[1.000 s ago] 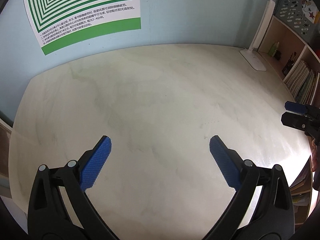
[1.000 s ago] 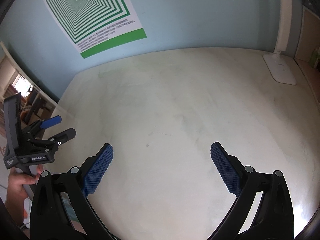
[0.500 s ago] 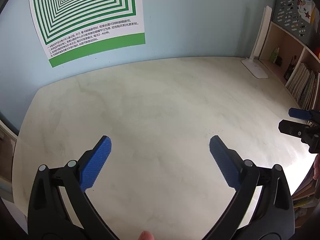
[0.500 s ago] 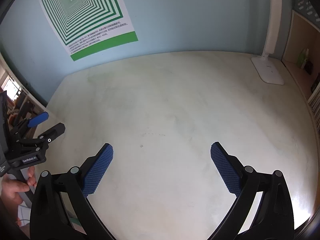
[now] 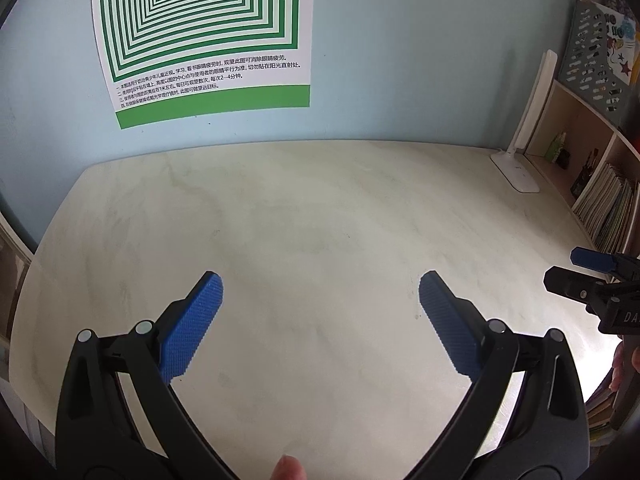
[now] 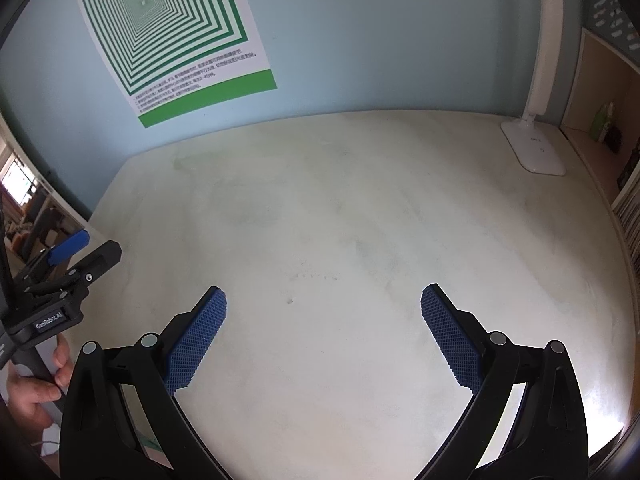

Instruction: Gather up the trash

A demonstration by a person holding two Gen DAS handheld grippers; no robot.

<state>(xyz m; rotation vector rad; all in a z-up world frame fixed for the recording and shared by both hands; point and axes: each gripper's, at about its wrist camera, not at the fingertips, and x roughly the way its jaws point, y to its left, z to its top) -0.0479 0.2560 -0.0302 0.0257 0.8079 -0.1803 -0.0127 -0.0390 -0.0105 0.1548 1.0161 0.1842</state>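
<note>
Left gripper (image 5: 320,292): black plastic scissor-style frame, silver pivot rivets, two blue pads (image 5: 192,328) with a fine knurled diamond texture. Jaws spread wide, nothing between them. It hangs over the near part of the pale cream, marble-veined tabletop (image 5: 320,208), matte with faint grey-green streaks and a rounded edge.

Right gripper (image 6: 323,304): same build, blue cross-hatched pads (image 6: 450,340), jaws wide apart and holding nothing. Also over the near half of the tabletop (image 6: 340,200); a few tiny dark specks sit on the surface just ahead of it.

Each gripper shows up at the edge of the other's view: the right one (image 5: 576,272) at the far right of the left wrist view, the left one (image 6: 86,250) at the far left of the right wrist view, with the bare left hand (image 6: 30,388) wrapped round its dark handle.

Trash: no piece visible on the tabletop in either view; can't tell where it is.

Surroundings: smooth light-blue wall carrying a glossy white poster of nested green squares (image 5: 200,36) with small black printed text. White plastic desk lamp (image 6: 538,80), flat rectangular base, slim upright bar head, at the far right corner. Light wood open shelf unit (image 5: 592,168) beside it, books stacked in the lower compartment.
</note>
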